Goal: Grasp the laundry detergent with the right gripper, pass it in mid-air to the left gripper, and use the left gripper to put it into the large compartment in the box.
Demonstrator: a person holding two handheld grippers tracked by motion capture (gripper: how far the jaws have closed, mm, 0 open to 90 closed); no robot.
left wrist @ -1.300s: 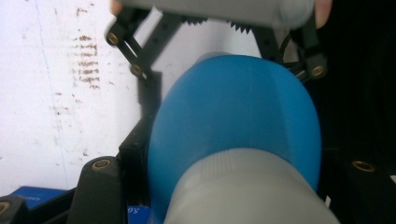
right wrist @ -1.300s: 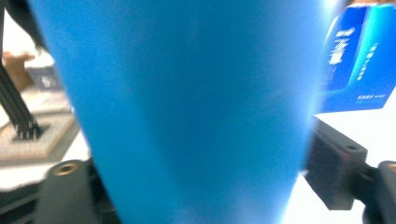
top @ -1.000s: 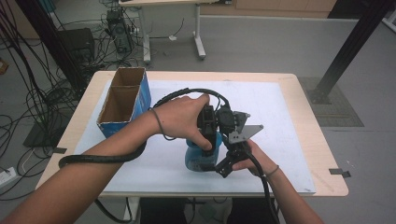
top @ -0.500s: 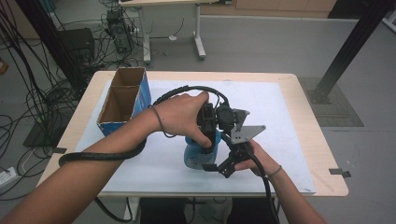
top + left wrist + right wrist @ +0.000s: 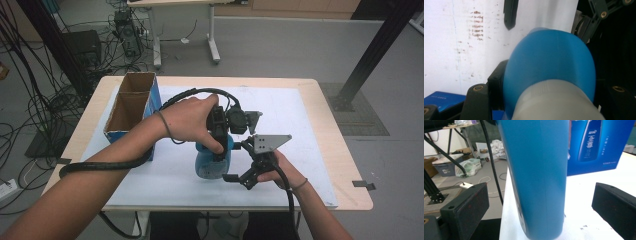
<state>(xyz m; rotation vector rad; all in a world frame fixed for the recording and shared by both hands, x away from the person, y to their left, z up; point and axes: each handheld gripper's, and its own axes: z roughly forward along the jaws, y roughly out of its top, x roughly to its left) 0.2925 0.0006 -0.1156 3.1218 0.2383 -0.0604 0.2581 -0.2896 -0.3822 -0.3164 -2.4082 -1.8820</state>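
Here we work at the table (image 5: 330, 150), its top covered by a white sheet (image 5: 300, 125), with an open cardboard box (image 5: 131, 107) at the left. The blue bottle (image 5: 212, 162) stands upright near the middle of the sheet. Our left gripper (image 5: 219, 145) comes down from above, its fingers clamped on the bottle's upper part. Our right gripper (image 5: 235, 179) has edged in low beside the base since a second ago, fingers (image 5: 466, 207) spread to either side of the body, apparently not yet touching. The bottle has hardly shifted, so we judge a two-handed hold or handover is being set up.
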